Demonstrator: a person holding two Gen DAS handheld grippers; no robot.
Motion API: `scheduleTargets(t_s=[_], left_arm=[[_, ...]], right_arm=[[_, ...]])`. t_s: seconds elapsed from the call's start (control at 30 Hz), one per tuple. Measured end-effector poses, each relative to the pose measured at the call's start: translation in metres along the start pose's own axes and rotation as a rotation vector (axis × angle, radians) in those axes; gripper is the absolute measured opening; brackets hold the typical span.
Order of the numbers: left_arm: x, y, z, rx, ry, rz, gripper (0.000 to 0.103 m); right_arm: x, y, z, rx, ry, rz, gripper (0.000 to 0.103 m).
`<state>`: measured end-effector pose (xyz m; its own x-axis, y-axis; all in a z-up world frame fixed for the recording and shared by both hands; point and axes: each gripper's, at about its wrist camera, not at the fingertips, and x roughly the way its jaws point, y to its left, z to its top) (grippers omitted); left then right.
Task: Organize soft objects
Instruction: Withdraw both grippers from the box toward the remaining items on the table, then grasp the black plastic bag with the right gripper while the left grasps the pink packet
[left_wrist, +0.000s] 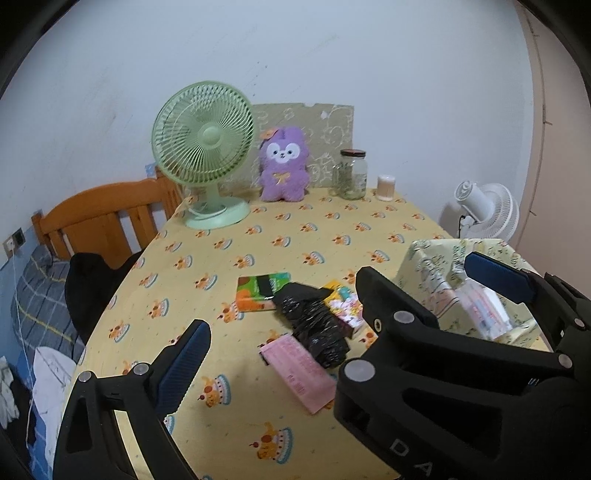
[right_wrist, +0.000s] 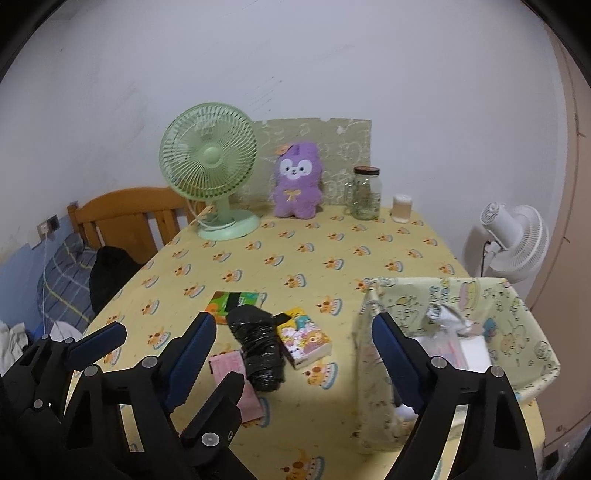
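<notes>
A matt yellow tablecloth (right_wrist: 295, 258), printed with cartoon cakes, covers the table. At its centre lies a crinkled, glossy black plastic roll (right_wrist: 258, 350), flanked by a pink paper-like packet (right_wrist: 229, 365) at 8 o'clock and two shiny printed packs, one green and orange (right_wrist: 221, 301) at 11 o'clock, one yellow (right_wrist: 306, 338) at 3 o'clock. A soft printed fabric basket (right_wrist: 517, 325) sits at 3 o'clock of the roll. Toward 12 o'clock stand a smooth green plastic fan (right_wrist: 208, 166), a fuzzy purple plush toy (right_wrist: 297, 184) and a clear glass jar (right_wrist: 365, 194) with a dark lid. A varnished wooden bed frame (right_wrist: 129, 210) shows at 10 o'clock. Each gripper's matt black plastic fingers (right_wrist: 147, 376) carry ribbed blue pads (right_wrist: 188, 358).
</notes>
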<state>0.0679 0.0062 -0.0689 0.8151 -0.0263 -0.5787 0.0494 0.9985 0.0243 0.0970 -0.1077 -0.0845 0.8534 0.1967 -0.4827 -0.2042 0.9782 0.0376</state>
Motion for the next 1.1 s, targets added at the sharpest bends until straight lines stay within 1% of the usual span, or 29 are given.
scheduleTargets(t_s=[0.23,0.37,0.47,0.53,0.57,0.73,0.9,1.03,1.1], left_arm=[[0.016,0.017,-0.009,-0.024,0.043,0.022,0.097],[0.027,0.026,-0.012,-0.037,0.064,0.047,0.097],[0.034,0.033,-0.016,-0.051,0.083,0.053,0.097],[0.04,0.037,-0.018,-0.056,0.098,0.057,0.097],[0.044,0.039,-0.02,-0.06,0.109,0.058,0.097],[0.059,0.042,-0.026,-0.078,0.147,0.04,0.097],[0.071,0.041,-0.032,-0.08,0.182,0.031,0.095],[0.079,0.042,-0.036,-0.081,0.204,0.037,0.094],[0.083,0.042,-0.037,-0.079,0.214,0.041,0.093]], right_arm=[[0.021,0.015,-0.006,-0.027,0.047,0.037,0.082],[0.034,0.022,-0.008,-0.048,0.072,0.048,0.077],[0.045,0.026,-0.01,-0.049,0.098,0.066,0.075],[0.053,0.028,-0.012,-0.052,0.109,0.075,0.072],[0.056,0.028,-0.013,-0.054,0.116,0.077,0.069],[0.076,0.029,-0.021,-0.045,0.171,0.088,0.065],[0.094,0.029,-0.028,-0.044,0.224,0.085,0.054],[0.105,0.03,-0.034,-0.041,0.26,0.088,0.05],[0.11,0.029,-0.037,-0.033,0.286,0.101,0.043]])
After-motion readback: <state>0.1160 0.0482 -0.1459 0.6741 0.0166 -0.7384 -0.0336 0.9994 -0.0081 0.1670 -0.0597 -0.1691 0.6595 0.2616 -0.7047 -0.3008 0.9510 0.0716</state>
